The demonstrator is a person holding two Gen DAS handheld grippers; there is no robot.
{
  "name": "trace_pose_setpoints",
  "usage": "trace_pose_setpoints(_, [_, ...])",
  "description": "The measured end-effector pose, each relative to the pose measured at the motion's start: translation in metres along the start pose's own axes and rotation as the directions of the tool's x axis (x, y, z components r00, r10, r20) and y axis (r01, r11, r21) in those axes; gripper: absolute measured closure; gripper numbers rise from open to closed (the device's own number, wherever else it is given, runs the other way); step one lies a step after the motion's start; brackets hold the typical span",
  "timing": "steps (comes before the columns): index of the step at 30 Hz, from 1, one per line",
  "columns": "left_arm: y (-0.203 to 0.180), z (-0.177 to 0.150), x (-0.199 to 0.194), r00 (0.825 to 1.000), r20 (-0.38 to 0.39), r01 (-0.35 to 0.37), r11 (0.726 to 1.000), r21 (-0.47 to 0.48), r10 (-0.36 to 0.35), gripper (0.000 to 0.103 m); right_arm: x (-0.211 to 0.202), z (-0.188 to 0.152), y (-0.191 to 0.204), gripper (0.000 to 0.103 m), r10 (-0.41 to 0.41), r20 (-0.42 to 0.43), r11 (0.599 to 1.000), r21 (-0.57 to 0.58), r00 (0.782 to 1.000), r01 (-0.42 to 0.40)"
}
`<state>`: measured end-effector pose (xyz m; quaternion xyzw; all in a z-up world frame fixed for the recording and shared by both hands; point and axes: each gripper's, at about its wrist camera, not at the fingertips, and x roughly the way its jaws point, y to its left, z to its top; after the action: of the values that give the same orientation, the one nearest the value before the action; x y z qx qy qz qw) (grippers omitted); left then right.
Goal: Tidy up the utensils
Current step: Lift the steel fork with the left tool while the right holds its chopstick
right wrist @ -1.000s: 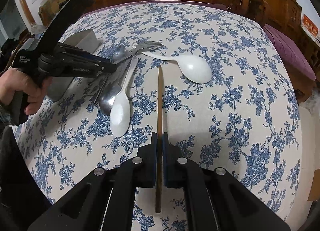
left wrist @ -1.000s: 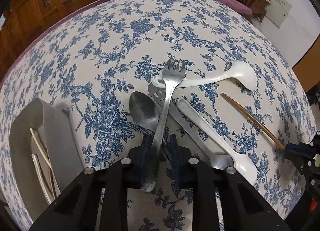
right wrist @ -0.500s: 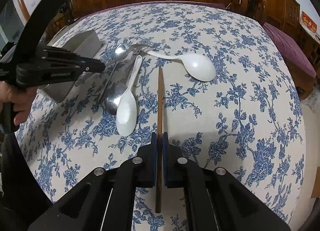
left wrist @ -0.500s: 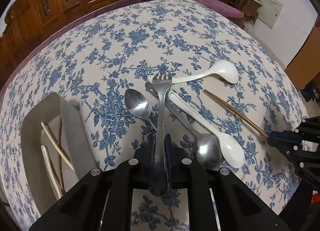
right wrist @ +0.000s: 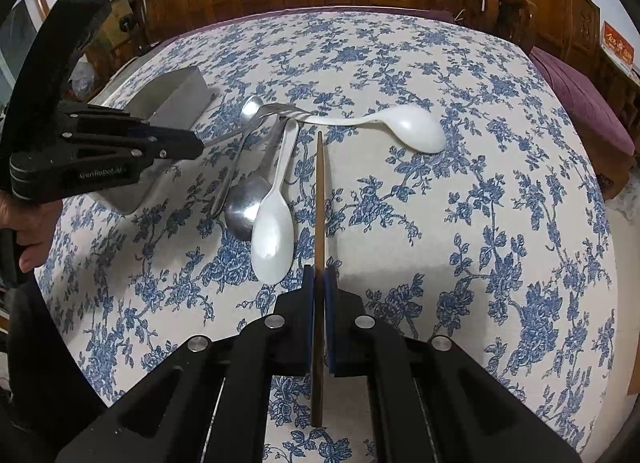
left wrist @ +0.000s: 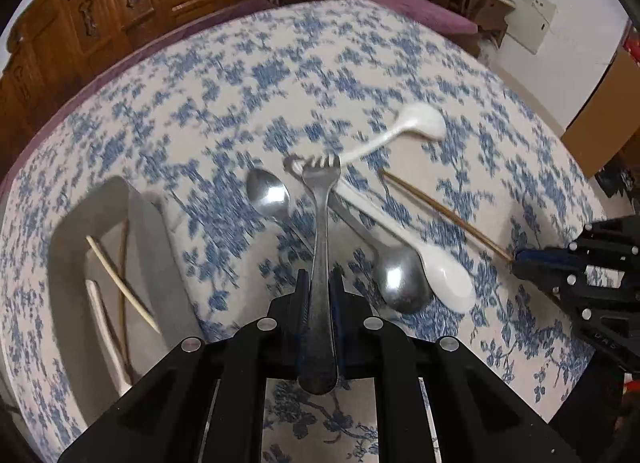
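My left gripper (left wrist: 319,277) is shut on the handle of a steel fork (left wrist: 320,215), which points away over the pile; its tines are near the white ladle-shaped spoon (left wrist: 420,123). Under the fork lie a steel spoon (left wrist: 268,195), a second steel spoon (left wrist: 402,279) and a white spoon (left wrist: 444,279). My right gripper (right wrist: 319,275) is shut on a brown chopstick (right wrist: 319,191) that stretches low over the cloth toward the pile. The left gripper (right wrist: 196,143) and fork (right wrist: 276,109) also show in the right wrist view.
A grey tray (left wrist: 160,247) with several chopsticks (left wrist: 120,283) inside sits left of the pile. A person's hand (right wrist: 28,231) holds the left gripper. The blue-flowered tablecloth (right wrist: 500,183) covers a round table, with carved wooden chairs around it.
The left gripper has closed on the fork handle and lifted it up and back from the pile. The right gripper and its chopstick have stayed put.
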<state>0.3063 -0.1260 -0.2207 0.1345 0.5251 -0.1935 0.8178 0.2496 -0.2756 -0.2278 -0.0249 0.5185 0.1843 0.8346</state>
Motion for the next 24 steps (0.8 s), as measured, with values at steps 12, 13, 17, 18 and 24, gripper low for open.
trace_pose_setpoints(12, [-0.010, 0.003, 0.022, 0.999, -0.028, -0.039, 0.998, 0.043, 0.040, 0.091, 0.002, -0.008, -0.008, 0.097, 0.022, 0.006, 0.999, 0.031, 1.000, -0.022])
trace_pose_setpoints(13, [-0.010, 0.006, 0.021, 0.999, -0.022, -0.037, 0.999, 0.040, 0.038, 0.087, 0.003, -0.008, -0.008, 0.097, 0.024, 0.005, 0.999, 0.033, 1.000, -0.024])
trace_pose_setpoints(17, [-0.009, 0.023, 0.026, 1.000, -0.008, -0.021, 0.999, 0.026, 0.021, 0.083, 0.005, -0.010, -0.007, 0.097, 0.027, 0.001, 0.999, 0.031, 1.000, -0.027])
trace_pose_setpoints(18, [-0.010, 0.026, 0.028, 1.000, -0.010, -0.012, 1.000, 0.023, 0.012, 0.083, 0.005, -0.009, -0.006, 0.097, 0.028, 0.001, 0.999, 0.030, 1.000, -0.028])
trace_pose_setpoints(24, [-0.011, 0.038, 0.042, 1.000, -0.006, -0.001, 1.000, 0.003, 0.001, 0.083, 0.005, -0.009, -0.006, 0.097, 0.030, 0.004, 0.999, 0.032, 1.000, -0.030])
